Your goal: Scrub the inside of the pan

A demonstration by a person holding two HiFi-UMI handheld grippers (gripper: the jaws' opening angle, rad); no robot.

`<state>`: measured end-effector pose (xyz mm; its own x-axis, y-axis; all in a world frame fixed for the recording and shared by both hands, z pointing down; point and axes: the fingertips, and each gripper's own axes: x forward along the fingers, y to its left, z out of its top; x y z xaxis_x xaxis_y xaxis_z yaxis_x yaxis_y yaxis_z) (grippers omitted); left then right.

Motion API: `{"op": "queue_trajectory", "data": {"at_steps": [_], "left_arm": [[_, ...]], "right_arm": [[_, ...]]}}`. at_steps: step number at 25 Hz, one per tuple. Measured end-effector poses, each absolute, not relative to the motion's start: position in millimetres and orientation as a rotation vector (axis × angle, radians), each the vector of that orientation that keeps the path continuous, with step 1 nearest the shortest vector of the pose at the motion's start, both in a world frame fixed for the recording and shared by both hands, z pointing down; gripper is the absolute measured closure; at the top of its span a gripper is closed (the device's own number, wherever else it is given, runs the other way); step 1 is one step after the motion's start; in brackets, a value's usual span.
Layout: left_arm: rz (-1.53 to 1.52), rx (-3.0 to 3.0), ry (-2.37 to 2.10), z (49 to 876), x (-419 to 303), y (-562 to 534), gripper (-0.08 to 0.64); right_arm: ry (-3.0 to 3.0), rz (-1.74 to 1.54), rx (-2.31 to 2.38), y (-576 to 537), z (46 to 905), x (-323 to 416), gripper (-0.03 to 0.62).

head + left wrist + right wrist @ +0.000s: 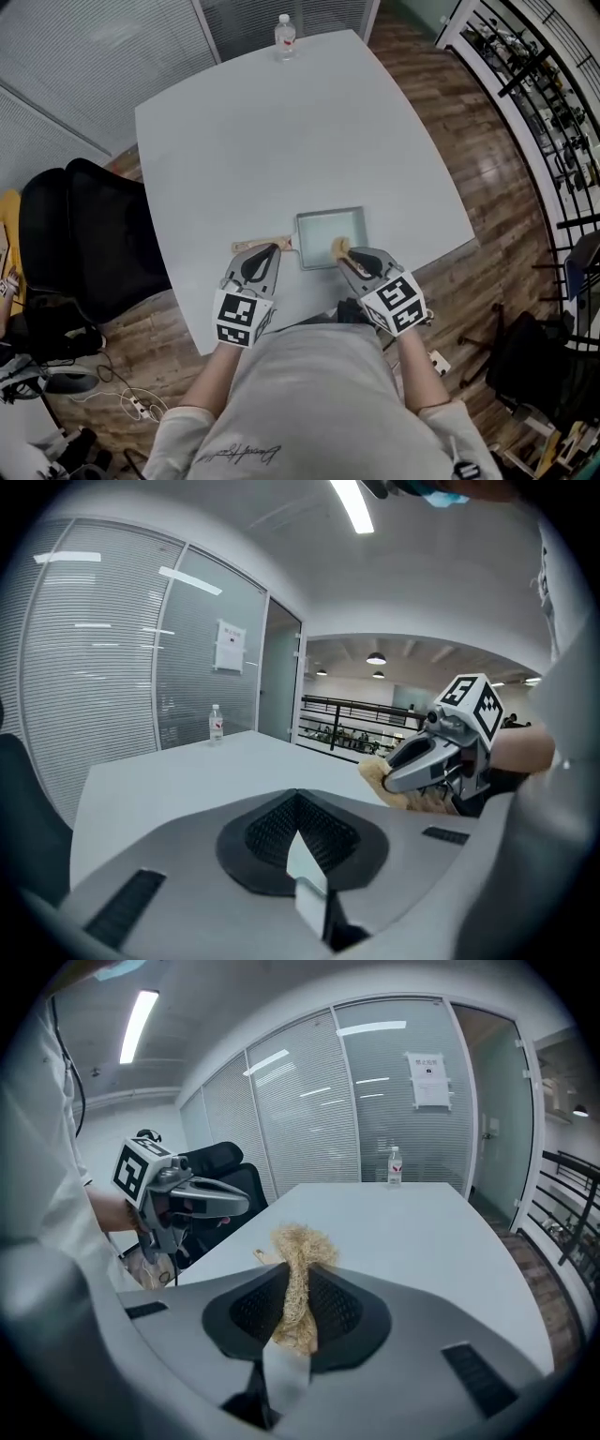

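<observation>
A shallow square pan [330, 234] with a wooden handle [263, 243] lies near the front edge of the white table [262, 141]. My right gripper [357, 260] hovers at the pan's front right corner, shut on a tan fibrous scrubber [340, 247]. That scrubber [300, 1246] sticks up between the jaws of the right gripper [295, 1307]. My left gripper [262, 260] hangs over the handle's end with its jaws together. In the left gripper view nothing shows between the jaws of the left gripper [298, 832], and the pan is hidden below it.
A water bottle [285, 37] stands at the table's far edge. A black office chair [94, 244] sits left of the table. Glass partitions with blinds lie beyond the table, and a black railing [534, 84] runs along the right.
</observation>
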<state>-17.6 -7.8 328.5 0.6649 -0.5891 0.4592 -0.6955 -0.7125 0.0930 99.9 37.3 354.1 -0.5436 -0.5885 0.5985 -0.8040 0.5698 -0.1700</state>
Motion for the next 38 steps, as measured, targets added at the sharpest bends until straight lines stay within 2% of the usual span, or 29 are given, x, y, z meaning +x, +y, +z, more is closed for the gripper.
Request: {"op": "queue_trajectory", "data": {"at_steps": [38], "left_arm": [[0.511, 2.613, -1.055, 315, -16, -12, 0.549]], "right_arm": [[-2.369, 0.535, 1.135, 23, 342, 81, 0.517]]}}
